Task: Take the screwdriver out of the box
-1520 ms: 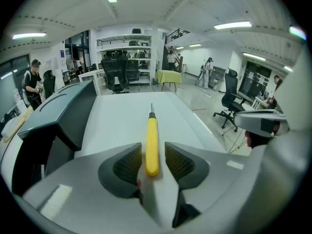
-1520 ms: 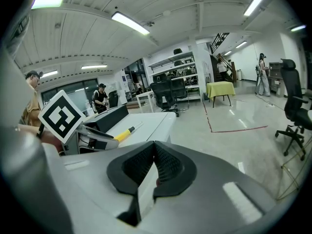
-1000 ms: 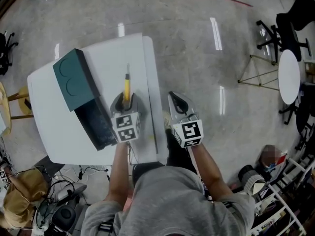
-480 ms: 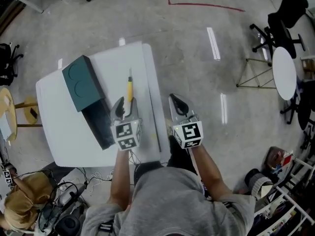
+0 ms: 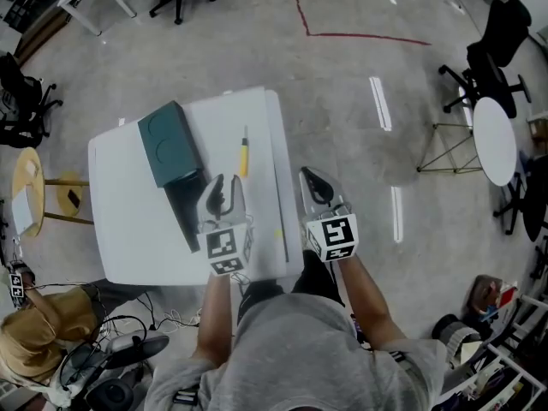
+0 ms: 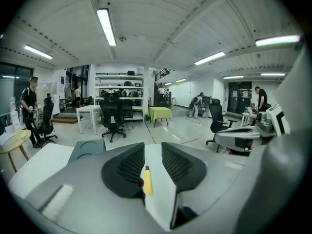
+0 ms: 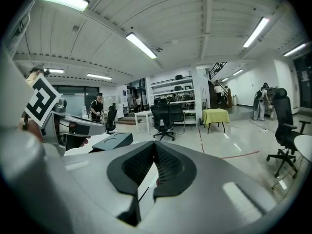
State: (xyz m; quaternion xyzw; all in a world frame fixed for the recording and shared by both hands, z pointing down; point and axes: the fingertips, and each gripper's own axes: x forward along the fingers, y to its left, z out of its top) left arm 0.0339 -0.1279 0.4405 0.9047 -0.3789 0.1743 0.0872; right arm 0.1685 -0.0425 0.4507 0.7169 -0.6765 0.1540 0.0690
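Screwdriver [image 5: 243, 157] beyond left gripper [image 5: 227, 187], jaws closing empty

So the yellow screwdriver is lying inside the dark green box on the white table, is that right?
No, it's not inside. The yellow screwdriver lies on the white table beside the dark green box, clear of it, as the head view shows.

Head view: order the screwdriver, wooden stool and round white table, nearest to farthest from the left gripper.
1. Screwdriver, just ahead of the left gripper, whose jaws are closing on nothing.
2. Wooden stool, far left.
3. Round white table, far right.
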